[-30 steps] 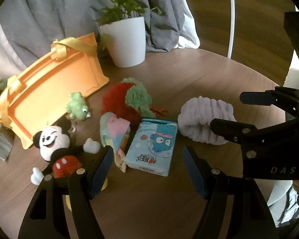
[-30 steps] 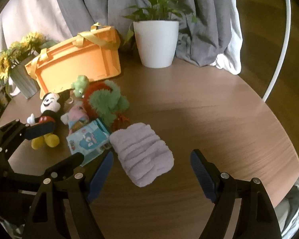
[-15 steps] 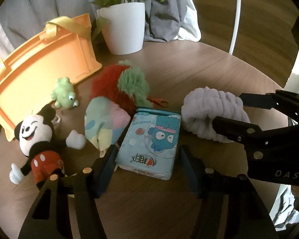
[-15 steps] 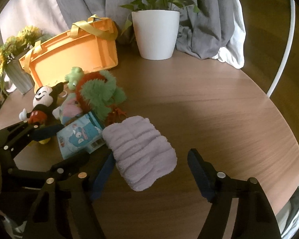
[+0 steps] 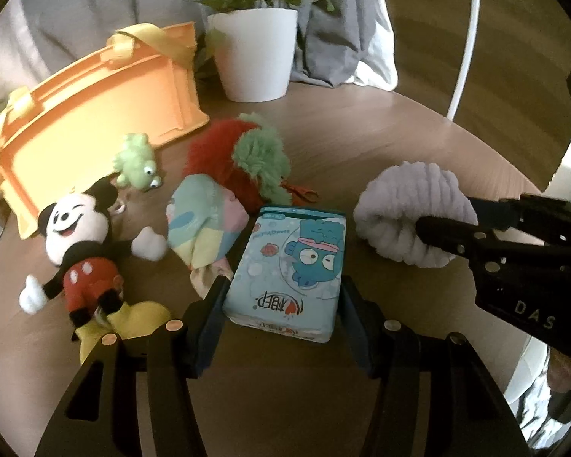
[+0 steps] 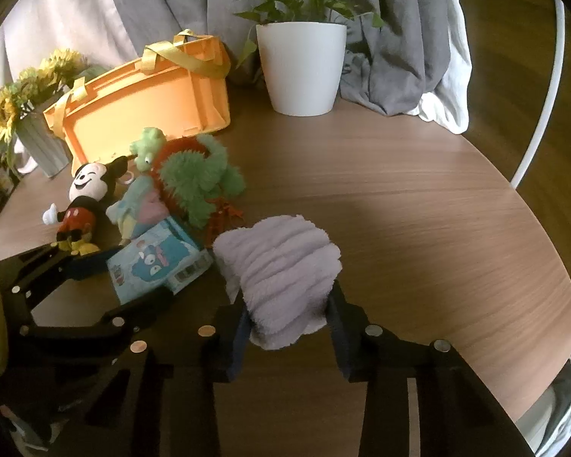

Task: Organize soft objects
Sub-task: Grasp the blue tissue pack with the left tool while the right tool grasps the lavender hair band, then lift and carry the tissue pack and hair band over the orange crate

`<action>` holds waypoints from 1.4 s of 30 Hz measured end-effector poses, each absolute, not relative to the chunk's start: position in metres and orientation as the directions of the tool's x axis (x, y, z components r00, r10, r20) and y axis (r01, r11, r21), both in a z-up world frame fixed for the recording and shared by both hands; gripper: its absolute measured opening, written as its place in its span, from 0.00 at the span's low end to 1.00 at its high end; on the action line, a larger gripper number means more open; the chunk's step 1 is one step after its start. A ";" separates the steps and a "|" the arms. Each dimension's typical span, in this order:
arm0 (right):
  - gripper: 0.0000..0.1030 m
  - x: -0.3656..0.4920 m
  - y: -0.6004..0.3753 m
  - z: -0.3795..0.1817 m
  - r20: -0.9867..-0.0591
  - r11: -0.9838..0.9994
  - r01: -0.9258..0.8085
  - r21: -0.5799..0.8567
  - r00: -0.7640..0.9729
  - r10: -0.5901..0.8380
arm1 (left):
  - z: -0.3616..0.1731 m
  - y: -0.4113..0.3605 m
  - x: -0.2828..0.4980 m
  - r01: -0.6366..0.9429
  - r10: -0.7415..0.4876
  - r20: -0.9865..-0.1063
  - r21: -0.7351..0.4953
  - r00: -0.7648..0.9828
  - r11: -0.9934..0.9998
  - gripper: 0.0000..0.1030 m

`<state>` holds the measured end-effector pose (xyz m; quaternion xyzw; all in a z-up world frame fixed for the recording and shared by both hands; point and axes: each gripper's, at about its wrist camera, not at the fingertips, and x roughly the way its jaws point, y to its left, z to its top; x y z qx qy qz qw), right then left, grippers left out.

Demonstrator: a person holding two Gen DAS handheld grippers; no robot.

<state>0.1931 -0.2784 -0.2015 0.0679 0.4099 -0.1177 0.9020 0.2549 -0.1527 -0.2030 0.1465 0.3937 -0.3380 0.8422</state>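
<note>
A light-blue tissue pack (image 5: 297, 259) with a cartoon fish lies on the round wooden table (image 5: 380, 125). My left gripper (image 5: 283, 289) has its pads against the pack's two long sides. A lilac fluffy headband (image 6: 281, 259) is bunched and squeezed between the pads of my right gripper (image 6: 289, 304), which is shut on it. In the left wrist view the headband (image 5: 407, 213) and right gripper (image 5: 445, 215) sit to the right of the pack. A Mickey plush (image 5: 76, 240), a green frog (image 5: 137, 163), a pastel cloth (image 5: 201, 224) and a red-and-green fluffy toy (image 5: 243, 160) lie left of the pack.
An orange basket (image 5: 95, 114) with yellow handles lies tipped on its side at the back left. A white plant pot (image 5: 257, 53) stands behind the toys, before grey drapery. A vase of sunflowers (image 6: 38, 141) stands far left. Bare wood stretches to the right (image 6: 437, 209).
My left gripper moved in over the tissue pack and narrowed until its pads met the pack's sides. My right gripper closed on the lilac headband, bunching it up.
</note>
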 end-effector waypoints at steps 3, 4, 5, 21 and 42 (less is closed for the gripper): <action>0.34 0.190 -0.279 -0.199 -0.756 0.964 0.264 0.035 0.638 -0.147 | -0.196 -0.149 0.251 0.661 -0.452 -0.755 -0.032 0.476 0.749 0.54; 0.34 0.189 -0.280 -0.197 -0.755 0.964 0.263 0.038 0.640 -0.144 | -0.193 -0.148 0.250 0.652 -0.450 -0.751 -0.035 0.483 0.757 0.54; 0.34 0.188 -0.280 -0.195 -0.753 0.965 0.260 0.040 0.642 -0.141 | -0.190 -0.146 0.249 0.645 -0.448 -0.747 -0.034 0.490 0.763 0.54; 0.34 0.184 -0.270 -0.146 -0.679 0.980 0.190 0.052 0.727 -0.105 | -0.134 -0.118 0.237 0.518 -0.427 -0.668 -0.072 0.610 0.853 0.54; 0.34 0.199 -0.232 -0.071 -0.500 0.996 0.072 0.044 0.865 -0.041 | -0.061 -0.059 0.234 0.360 -0.347 -0.519 -0.080 0.781 0.930 0.54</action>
